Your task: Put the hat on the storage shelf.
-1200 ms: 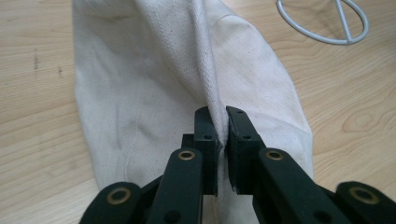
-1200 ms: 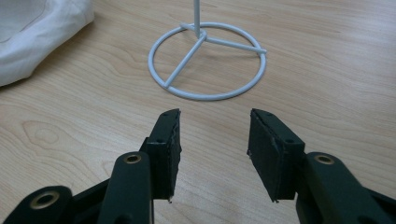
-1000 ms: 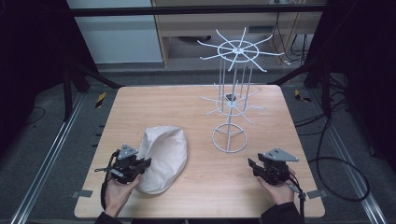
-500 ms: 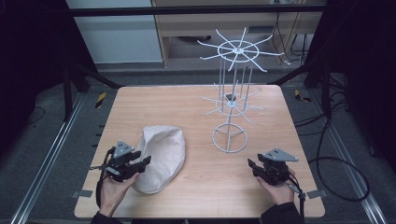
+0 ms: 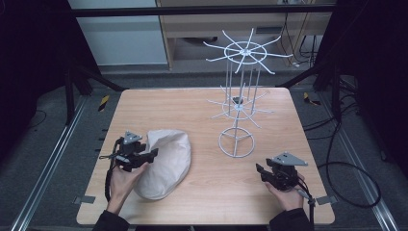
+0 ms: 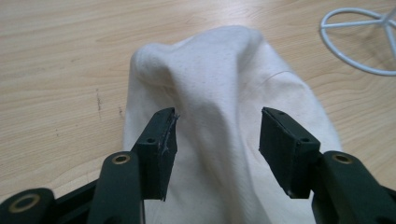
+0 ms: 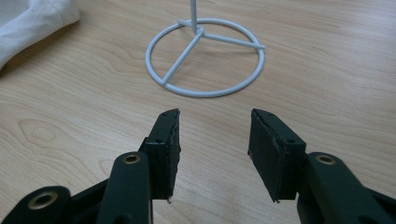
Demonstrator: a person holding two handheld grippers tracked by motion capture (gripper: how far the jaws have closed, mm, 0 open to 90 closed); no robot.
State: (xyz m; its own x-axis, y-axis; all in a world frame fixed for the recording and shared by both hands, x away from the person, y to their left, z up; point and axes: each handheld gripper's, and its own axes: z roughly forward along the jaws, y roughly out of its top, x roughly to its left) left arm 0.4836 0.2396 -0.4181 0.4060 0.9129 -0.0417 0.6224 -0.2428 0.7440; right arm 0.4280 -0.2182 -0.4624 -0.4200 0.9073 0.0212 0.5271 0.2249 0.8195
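Left gripper jaws apart astride cloth cap (near table edge), right gripper jaws apart, bare wood before wire rack.

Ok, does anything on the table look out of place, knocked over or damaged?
Nothing stands out. The white wire rack stands upright on its ring base, with no hat on its arms. The cream cloth hat lies rumpled on the wooden table, and the left claw is open over a raised fold of it.
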